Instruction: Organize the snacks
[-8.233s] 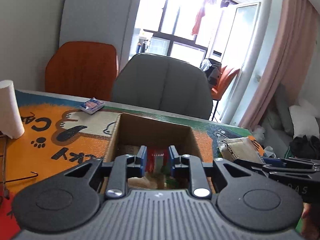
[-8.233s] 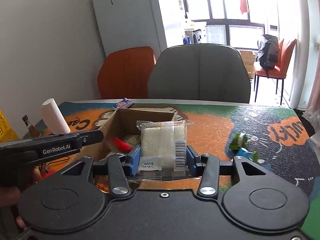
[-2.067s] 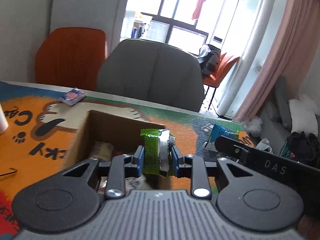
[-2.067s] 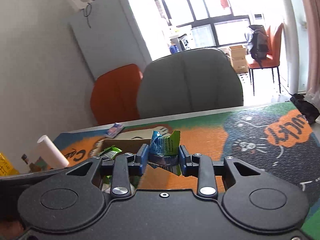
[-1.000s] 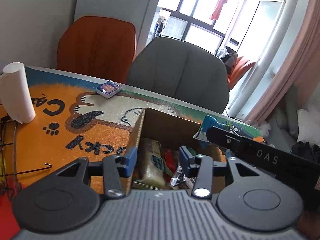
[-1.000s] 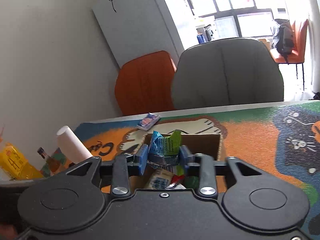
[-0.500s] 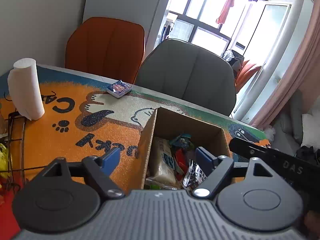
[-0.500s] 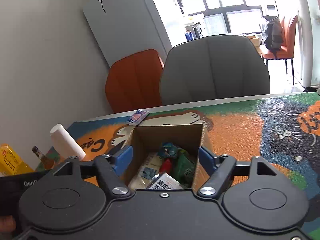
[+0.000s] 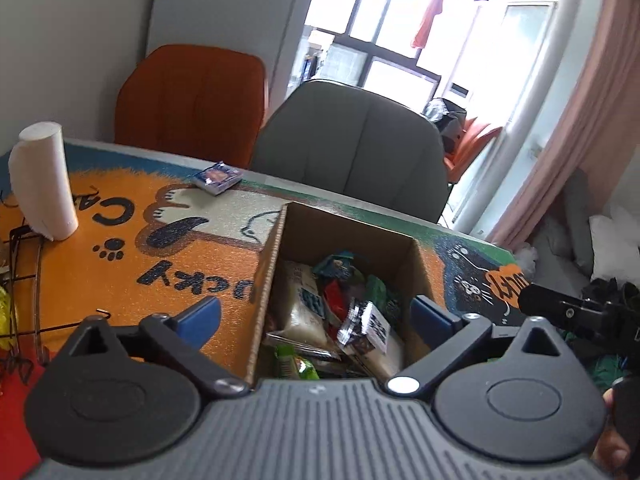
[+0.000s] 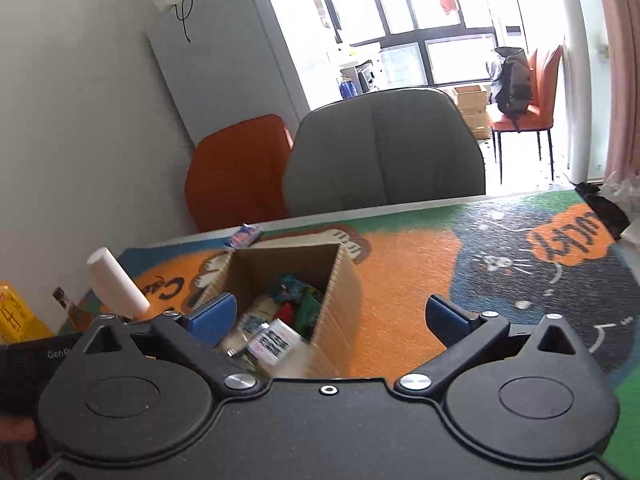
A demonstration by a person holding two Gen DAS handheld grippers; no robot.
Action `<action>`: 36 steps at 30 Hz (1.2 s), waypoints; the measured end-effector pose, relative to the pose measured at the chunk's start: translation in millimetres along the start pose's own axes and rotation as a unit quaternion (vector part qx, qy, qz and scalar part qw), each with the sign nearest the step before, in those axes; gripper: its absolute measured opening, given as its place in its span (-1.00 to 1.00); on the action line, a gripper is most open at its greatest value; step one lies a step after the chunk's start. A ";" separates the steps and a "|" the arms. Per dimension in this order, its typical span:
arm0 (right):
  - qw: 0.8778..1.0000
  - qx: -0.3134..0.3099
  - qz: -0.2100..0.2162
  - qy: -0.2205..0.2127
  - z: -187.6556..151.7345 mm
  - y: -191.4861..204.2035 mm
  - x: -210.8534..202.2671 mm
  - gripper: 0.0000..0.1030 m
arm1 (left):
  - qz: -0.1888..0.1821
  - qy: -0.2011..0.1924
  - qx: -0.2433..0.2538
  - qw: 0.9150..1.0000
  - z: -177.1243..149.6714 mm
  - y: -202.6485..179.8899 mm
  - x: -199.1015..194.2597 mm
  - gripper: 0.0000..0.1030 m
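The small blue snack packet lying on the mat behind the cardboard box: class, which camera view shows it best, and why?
The left wrist view. There the small blue snack packet lies sharp and unobstructed on the cartoon-cat mat, its reddish print visible. The right wrist view shows the packet smaller and blurred, just beyond the brown cardboard box.

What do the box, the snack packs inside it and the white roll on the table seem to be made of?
Box: brown corrugated cardboard, matte; fluting shows along its cut top edge.
Snack packs: thin plastic or foil film, probably; glossy, crinkled, printed, one with a barcode label.
White roll: likely paper towel; soft matte white, standing upright, though the blur leaves the layers unclear.
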State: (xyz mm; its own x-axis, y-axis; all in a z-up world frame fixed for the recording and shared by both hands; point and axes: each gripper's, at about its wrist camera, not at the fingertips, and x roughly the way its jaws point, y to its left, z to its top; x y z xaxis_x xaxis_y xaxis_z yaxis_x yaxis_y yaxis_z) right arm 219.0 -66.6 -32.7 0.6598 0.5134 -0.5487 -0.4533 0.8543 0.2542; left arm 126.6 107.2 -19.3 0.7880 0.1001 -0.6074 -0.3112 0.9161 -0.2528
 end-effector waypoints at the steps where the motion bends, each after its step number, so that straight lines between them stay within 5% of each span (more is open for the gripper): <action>1: 1.000 0.001 -0.005 0.000 -0.8 -2.5 -3.4 1.00 | 0.000 0.001 0.006 1.000 -1.7 -2.8 -0.7 1.00; 36: 0.999 -0.002 -0.041 -0.027 -65.1 -33.2 -85.9 1.00 | -0.013 -0.006 0.079 0.997 -69.6 -33.1 -58.1 1.00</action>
State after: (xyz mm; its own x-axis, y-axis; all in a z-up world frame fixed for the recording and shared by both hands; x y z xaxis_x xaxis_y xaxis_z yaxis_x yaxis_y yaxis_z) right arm 138.4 -144.4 -45.8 0.7260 0.4448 -0.5245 -0.3978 0.8937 0.2074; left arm 54.1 44.0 -28.0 0.8011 0.0800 -0.5931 -0.2040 0.9682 -0.1449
